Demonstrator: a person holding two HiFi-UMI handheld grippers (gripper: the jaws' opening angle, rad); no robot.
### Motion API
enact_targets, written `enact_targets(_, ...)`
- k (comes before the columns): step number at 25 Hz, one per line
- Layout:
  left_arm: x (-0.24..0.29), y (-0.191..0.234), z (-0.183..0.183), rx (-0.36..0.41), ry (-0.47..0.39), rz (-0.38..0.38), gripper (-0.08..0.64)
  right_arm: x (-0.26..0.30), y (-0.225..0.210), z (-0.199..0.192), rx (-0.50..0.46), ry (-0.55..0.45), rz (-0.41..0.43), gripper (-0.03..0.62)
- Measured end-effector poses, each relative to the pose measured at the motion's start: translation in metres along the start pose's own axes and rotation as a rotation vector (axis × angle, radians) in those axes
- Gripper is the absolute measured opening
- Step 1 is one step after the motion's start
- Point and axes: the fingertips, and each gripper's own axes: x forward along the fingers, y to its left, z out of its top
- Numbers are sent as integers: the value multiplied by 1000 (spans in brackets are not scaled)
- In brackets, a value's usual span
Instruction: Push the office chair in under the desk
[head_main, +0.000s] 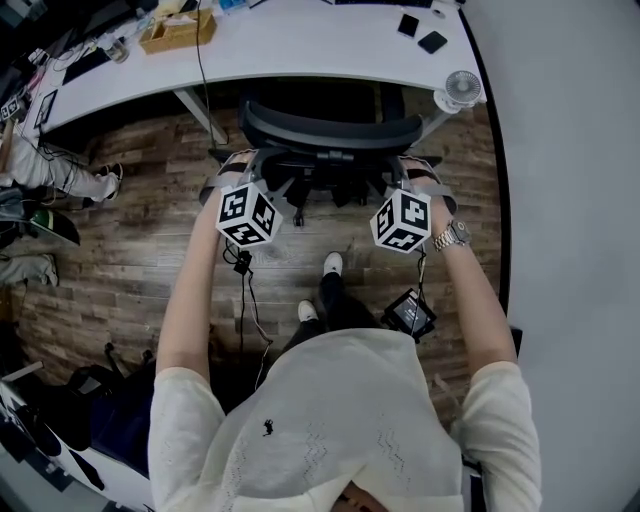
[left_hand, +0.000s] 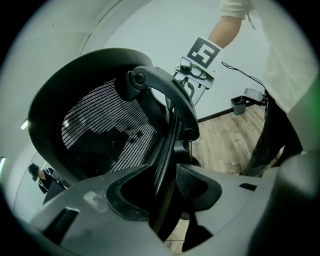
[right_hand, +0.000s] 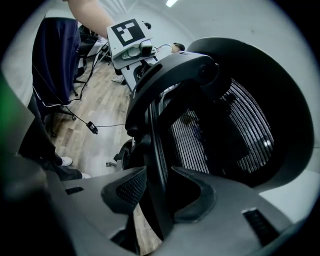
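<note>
The black mesh office chair (head_main: 330, 130) stands with its seat under the white desk (head_main: 300, 50), its backrest just outside the desk's front edge. My left gripper (head_main: 232, 172) is at the backrest's left side and my right gripper (head_main: 415, 172) at its right side. In the left gripper view the jaws of the left gripper (left_hand: 165, 185) are shut on the backrest's rim, with the mesh back (left_hand: 100, 130) behind. In the right gripper view the right gripper (right_hand: 157, 192) clamps the opposite rim of the mesh back (right_hand: 225, 130).
A small white fan (head_main: 462, 88) is clipped at the desk's right corner, next to a white wall (head_main: 570, 200). A wooden box (head_main: 178, 30) and dark items (head_main: 420, 30) lie on the desk. My feet (head_main: 333, 263) stand on the wood floor. Another seated person (head_main: 50, 175) is at the left.
</note>
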Motion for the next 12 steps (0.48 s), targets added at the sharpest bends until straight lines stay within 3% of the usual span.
enact_targets(12, 15, 28, -9, -6, 2, -14, 169, 20, -23, 3, 4, -17, 4, 155)
